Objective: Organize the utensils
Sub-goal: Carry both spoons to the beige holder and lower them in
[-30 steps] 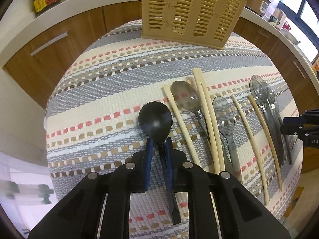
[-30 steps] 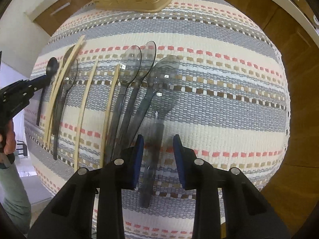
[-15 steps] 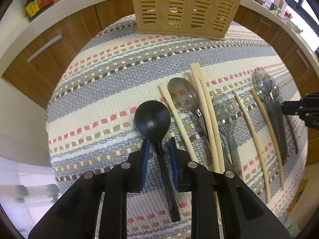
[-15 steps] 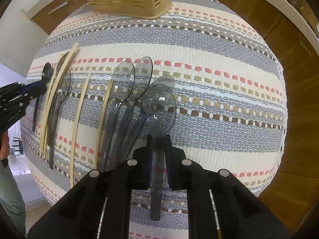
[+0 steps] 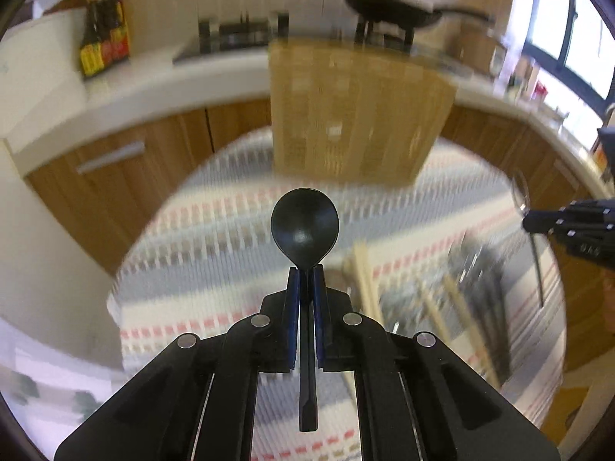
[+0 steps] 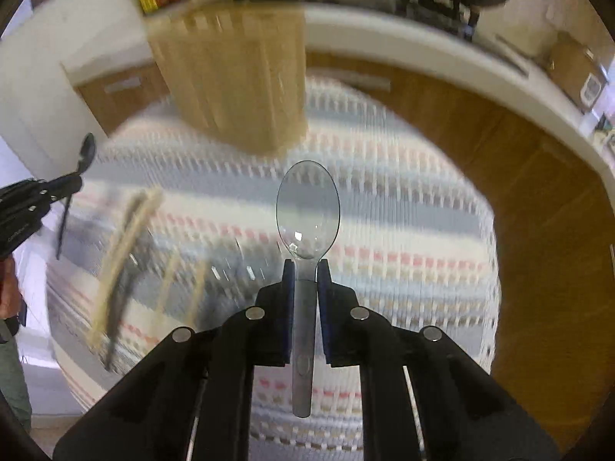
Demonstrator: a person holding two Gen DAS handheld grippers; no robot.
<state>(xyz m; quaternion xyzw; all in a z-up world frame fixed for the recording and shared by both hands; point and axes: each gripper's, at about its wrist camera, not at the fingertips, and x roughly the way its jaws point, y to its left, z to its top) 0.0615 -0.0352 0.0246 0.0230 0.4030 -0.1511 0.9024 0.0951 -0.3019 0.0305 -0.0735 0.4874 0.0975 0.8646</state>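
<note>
My left gripper [image 5: 306, 271] is shut on the handle of a black spoon [image 5: 305, 226] and holds it lifted above the striped cloth [image 5: 215, 238]. My right gripper [image 6: 306, 265] is shut on the handle of a clear spoon [image 6: 307, 215], also lifted. A tan slotted utensil basket [image 5: 357, 115] stands at the far side of the table; it also shows in the right wrist view [image 6: 234, 77]. Chopsticks [image 5: 365, 280] and clear spoons lie blurred on the cloth. The right gripper shows at the right edge [image 5: 569, 223] and the left gripper at the left edge [image 6: 34, 199].
A white counter [image 5: 153, 80] with wooden cabinets curves behind the table. Sauce bottles [image 5: 103, 34], a stove and a black pan [image 5: 392, 7] stand on it. The chopsticks [image 6: 123, 253] lie left of my right gripper.
Both grippers have closed on their spoons and lifted them off the cloth. Both views have tilted up toward the basket and are blurred by motion.
</note>
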